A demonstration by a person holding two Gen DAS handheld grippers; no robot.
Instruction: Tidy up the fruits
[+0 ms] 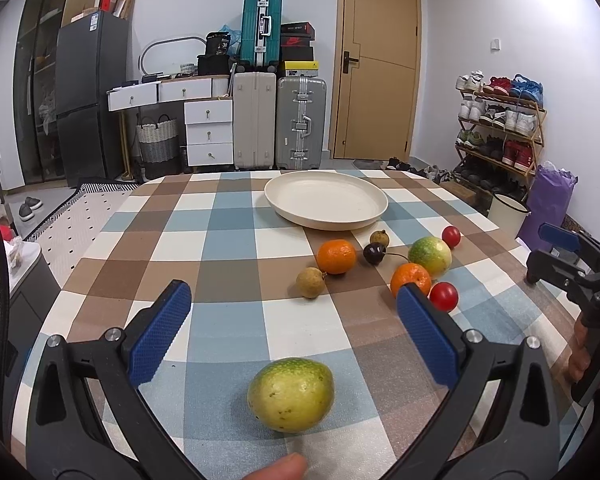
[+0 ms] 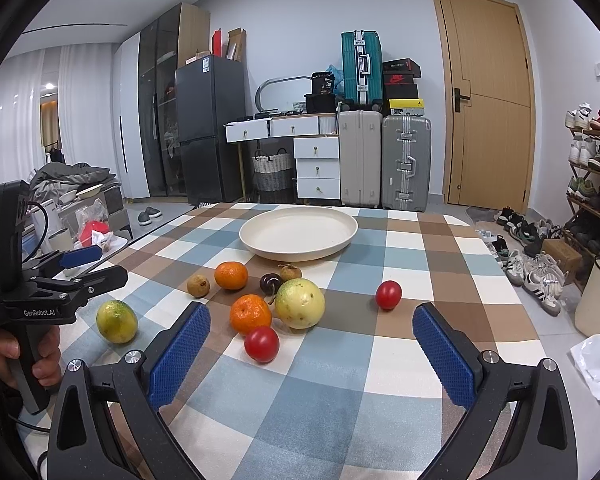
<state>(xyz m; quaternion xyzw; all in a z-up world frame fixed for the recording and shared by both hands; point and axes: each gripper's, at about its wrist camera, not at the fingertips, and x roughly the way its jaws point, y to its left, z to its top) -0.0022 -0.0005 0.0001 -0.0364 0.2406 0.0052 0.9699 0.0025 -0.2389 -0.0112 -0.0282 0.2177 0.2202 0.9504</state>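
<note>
- Lying on checked tablecloth [image 1: 228, 332], green-yellow fruit [image 1: 291, 395] between fingers of left gripper [image 1: 292, 312], untouched; long axis roughly crosswise to fingers.
- Left gripper released, jaws wide.
- Right gripper [image 2: 312, 320] released too, wide apart, nearest a red tomato [image 2: 261, 344].
- Other fruits clustered mid-table, near side of cream plate [image 1: 326, 216]; plate holding nothing.

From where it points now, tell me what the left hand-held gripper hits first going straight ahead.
Likely the green fruit, lying on the table between the open left hand-held gripper fingers; depth is uncertain.
</note>
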